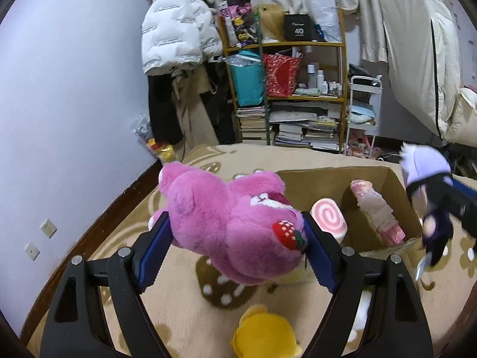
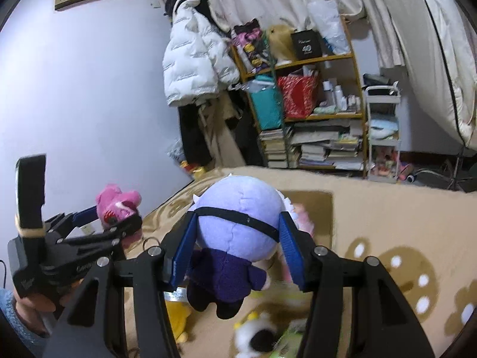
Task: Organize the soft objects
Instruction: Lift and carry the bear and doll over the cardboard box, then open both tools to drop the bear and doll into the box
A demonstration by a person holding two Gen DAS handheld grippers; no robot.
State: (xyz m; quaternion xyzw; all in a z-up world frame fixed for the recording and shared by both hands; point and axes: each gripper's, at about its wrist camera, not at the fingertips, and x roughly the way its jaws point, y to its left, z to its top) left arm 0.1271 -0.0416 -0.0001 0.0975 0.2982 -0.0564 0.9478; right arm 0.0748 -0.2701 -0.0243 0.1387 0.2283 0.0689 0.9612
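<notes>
My left gripper (image 1: 235, 238) is shut on a pink plush bear (image 1: 226, 220) with a strawberry patch, held above the rug beside an open cardboard box (image 1: 396, 191). The box holds a pink swirl-roll plush (image 1: 329, 217) and a pink doll (image 1: 375, 208). My right gripper (image 2: 238, 238) is shut on a lavender-haired plush doll (image 2: 238, 211) in dark clothes, held over the box's near side; that doll shows at the right in the left wrist view (image 1: 429, 191). The left gripper and bear show at the left in the right wrist view (image 2: 117, 203).
A yellow plush (image 1: 265, 334) lies on the beige patterned rug (image 1: 184, 298) below my left gripper. A white and black plush (image 2: 256, 337) lies under my right gripper. Behind stand a cluttered shelf (image 1: 286, 89), a white cart (image 1: 362, 113), hanging coats and the wall at left.
</notes>
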